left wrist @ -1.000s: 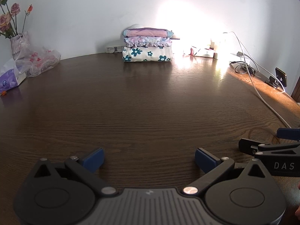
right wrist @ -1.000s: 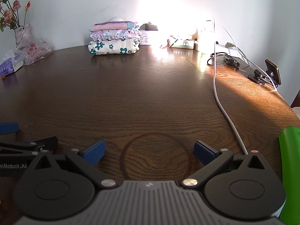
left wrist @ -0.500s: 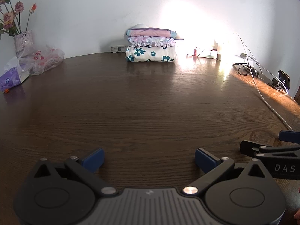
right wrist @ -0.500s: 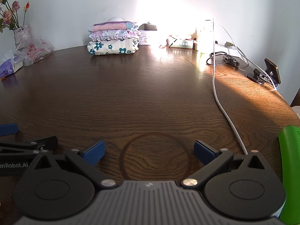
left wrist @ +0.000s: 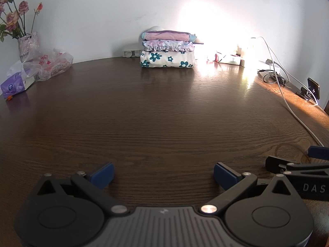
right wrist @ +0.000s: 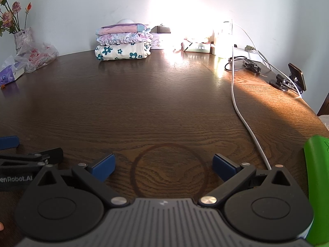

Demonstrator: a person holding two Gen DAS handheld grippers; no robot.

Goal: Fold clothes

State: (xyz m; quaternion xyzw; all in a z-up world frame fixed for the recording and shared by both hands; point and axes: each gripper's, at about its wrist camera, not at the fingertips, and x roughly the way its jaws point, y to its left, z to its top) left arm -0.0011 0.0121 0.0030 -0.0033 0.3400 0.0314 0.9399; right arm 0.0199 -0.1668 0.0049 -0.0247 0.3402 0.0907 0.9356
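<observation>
Left gripper is seen with blue pads spread wide, nothing held between them, low over the dark wooden table. Right gripper is likewise spread apart and empty, positioned over a ring stain in the wood. Both are side by side near the table's front edge; each is visible at the edge of the other's view. Folded clothes are stacked in three layers at the far side against the wall, well apart from both grippers: floral cream piece at the bottom, ruffled one in the middle, pink on top. White cable is run along the right side. Vase of flowers and plastic bag are seen far left. Green object is seen at the right edge, unidentifiable
</observation>
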